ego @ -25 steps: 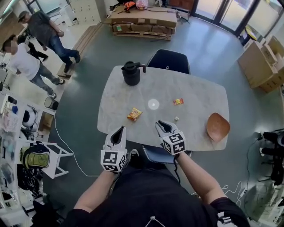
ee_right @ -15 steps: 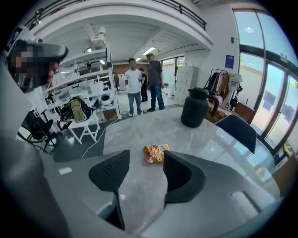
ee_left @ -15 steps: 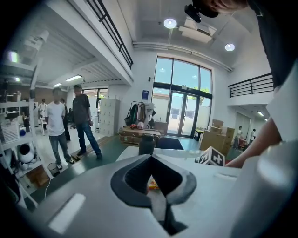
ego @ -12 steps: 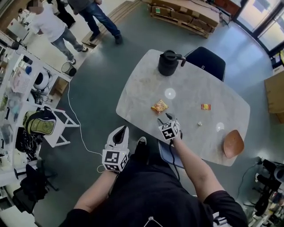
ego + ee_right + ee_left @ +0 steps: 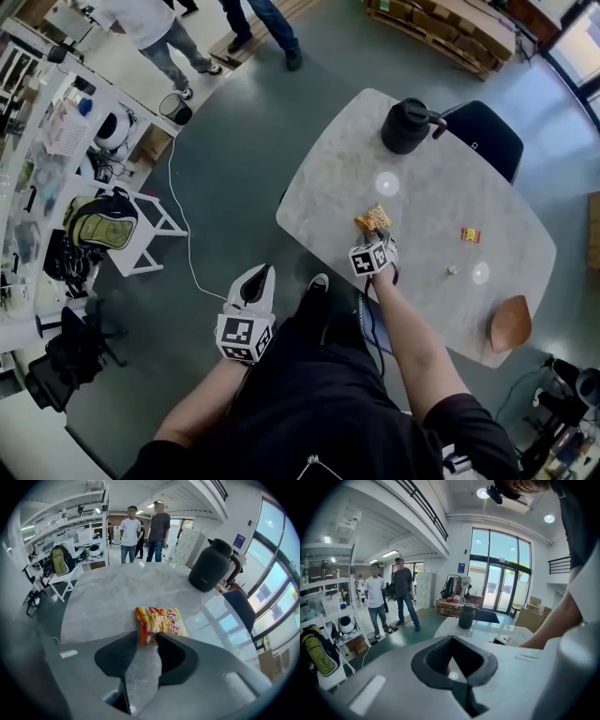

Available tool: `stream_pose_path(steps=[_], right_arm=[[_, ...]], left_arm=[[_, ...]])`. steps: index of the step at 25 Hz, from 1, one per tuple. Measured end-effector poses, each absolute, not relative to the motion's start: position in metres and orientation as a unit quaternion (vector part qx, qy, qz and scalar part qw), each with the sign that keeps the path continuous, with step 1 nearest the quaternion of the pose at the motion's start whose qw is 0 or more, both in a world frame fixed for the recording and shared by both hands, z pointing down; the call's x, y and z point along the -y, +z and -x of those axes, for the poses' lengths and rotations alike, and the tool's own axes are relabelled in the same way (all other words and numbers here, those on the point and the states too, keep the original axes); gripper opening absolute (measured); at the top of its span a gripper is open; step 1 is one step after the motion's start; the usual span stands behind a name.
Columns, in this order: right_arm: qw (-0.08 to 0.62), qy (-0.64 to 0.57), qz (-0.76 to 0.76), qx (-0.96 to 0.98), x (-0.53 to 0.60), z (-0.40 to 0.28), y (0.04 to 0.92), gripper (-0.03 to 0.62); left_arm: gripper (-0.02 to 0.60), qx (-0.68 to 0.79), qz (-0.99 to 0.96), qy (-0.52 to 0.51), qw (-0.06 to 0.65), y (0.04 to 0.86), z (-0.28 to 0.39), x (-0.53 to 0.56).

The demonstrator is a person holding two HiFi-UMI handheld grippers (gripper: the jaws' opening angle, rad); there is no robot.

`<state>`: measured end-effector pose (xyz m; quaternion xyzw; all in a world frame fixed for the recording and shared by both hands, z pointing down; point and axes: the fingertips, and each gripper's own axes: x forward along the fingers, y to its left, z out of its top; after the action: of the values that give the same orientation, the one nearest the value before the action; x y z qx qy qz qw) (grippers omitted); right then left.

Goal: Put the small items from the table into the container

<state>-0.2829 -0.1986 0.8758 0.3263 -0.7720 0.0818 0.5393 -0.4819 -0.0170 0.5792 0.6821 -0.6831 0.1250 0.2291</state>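
Note:
An orange-yellow snack packet (image 5: 374,218) (image 5: 160,622) lies on the pale marble table (image 5: 328,192). My right gripper (image 5: 381,238) (image 5: 146,639) points down at it. Its jaws are closing, and the packet's near corner sits between the fingertips with a gap still showing. Further right lie a small red candy (image 5: 470,234) and a tiny white item (image 5: 451,270). The brown wooden bowl (image 5: 512,323) stands at the table's right end. My left gripper (image 5: 262,273) (image 5: 452,640) hangs over the floor left of the table, its tips together and nothing held.
A black jug (image 5: 409,127) (image 5: 212,565) stands at the table's far end beside a dark chair (image 5: 484,137). A white rack with a green backpack (image 5: 103,222) and a floor cable (image 5: 184,246) lie to the left. Two people (image 5: 143,531) stand beyond the table.
My right gripper has gone forward and down onto the table, up to the snack packet. The left gripper stays off the table's edge. The head view has swung, pushing the table toward the upper right.

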Motion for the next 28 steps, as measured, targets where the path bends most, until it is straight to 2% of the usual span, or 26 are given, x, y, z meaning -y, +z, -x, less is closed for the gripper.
stream_pose_path(steps=[1,2,4,10,15,21,24,28], right_arm=[[0.539,0.076,-0.336,0.769,0.201,0.285,0.876,0.109],[0.535,0.073,-0.343,0.769,0.202,0.288,0.875,0.058],[0.517,0.080,-0.354,0.775,0.203,0.293,0.869,0.037],[0.422,0.121,-0.400,0.805,0.211,0.286,0.798,0.035],[0.287,0.151,-0.458,0.828,0.208,0.264,0.680,0.035],[0.144,0.136,-0.535,0.821,0.185,0.199,0.540,0.035],[0.106,0.127,-0.570,0.804,0.165,0.164,0.501,0.034],[0.092,0.124,-0.613,0.775,0.135,0.118,0.488,0.034]], left_arm=[[0.004,0.683,-0.681,0.124,0.233,0.581,0.487,0.015],[0.004,0.684,-0.679,0.123,0.237,0.583,0.492,0.013],[0.003,0.685,-0.676,0.121,0.242,0.587,0.499,0.011],[0.004,0.660,-0.707,0.103,0.231,0.589,0.489,0.048],[0.003,0.611,-0.762,0.086,0.197,0.575,0.466,0.091],[0.004,0.530,-0.832,0.067,0.152,0.547,0.406,0.156],[0.003,0.486,-0.863,0.057,0.125,0.526,0.362,0.172],[0.004,0.431,-0.894,0.050,0.109,0.509,0.302,0.177]])
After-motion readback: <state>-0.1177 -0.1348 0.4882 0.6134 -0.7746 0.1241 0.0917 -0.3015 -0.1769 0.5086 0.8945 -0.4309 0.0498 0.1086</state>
